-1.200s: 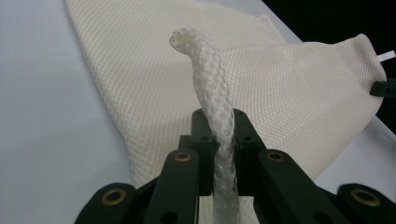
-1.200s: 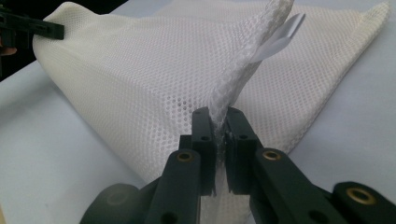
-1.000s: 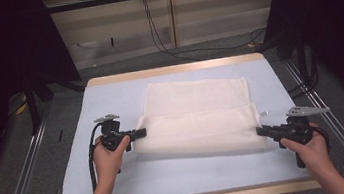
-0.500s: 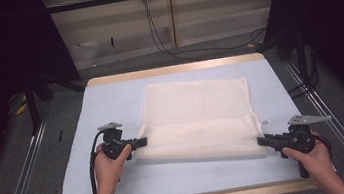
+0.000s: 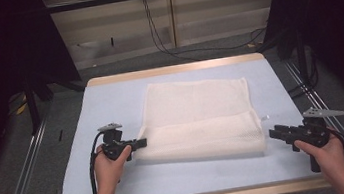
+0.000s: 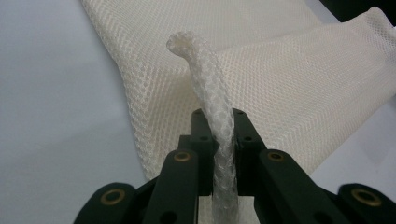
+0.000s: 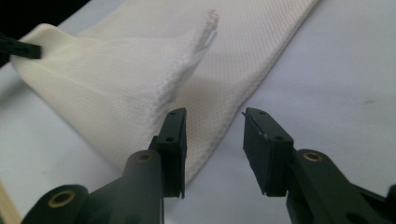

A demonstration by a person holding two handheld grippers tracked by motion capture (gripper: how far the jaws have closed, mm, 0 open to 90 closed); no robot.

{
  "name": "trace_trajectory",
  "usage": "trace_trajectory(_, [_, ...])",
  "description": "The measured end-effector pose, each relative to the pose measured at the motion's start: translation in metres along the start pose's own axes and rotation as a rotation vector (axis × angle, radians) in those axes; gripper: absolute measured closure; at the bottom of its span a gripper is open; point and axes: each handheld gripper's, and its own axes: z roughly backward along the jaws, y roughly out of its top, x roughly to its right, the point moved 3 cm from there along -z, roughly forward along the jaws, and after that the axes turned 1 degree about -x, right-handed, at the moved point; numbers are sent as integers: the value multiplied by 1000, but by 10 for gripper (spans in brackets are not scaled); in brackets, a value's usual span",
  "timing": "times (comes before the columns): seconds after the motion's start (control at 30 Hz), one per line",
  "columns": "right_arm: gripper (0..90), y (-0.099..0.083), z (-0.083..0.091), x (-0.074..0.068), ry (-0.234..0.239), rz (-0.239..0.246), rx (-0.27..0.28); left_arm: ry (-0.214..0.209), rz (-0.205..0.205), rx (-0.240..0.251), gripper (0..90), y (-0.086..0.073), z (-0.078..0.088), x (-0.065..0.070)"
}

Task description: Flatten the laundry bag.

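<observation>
Left gripper view — hand-held gripper pinching towel.

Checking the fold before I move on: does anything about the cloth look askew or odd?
Slightly. The white mesh cloth is folded, but its left corner is pinched up in the left claw, off the blue mat. The right claw, its jaws just opening, stands clear of the right edge with nothing between them.
</observation>
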Motion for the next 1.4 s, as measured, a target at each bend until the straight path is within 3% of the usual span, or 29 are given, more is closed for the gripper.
trace_trajectory(0.17, [590, 6, -26, 6, -52, 9, -43, -10, 2, 0, 818, -2, 1, 0])
trace_trajectory(0.4, [590, 5, -54, 3, -81, 19, -110, -17, -6, 7, 807, -4, 6, 4])
trace_trajectory(0.63, [654, 2, -62, 1, -66, 28, -137, -27, -2, 17, 804, -9, 11, 8])
trace_trajectory(0.77, [725, 2, -64, 0, -85, 51, -141, -19, -28, 13, 798, -15, 17, 12])
trace_trajectory(1.1, [721, 1, -63, 1, -79, 35, -126, -36, -23, 20, 751, -23, 27, 15])
trace_trajectory(1.2, [717, 1, -64, 2, -75, 23, -118, -21, -31, 21, 744, -24, 34, 14])
trace_trajectory(1.4, [717, 1, -63, 3, -68, 13, -120, -44, -19, 37, 657, -27, 40, 10])
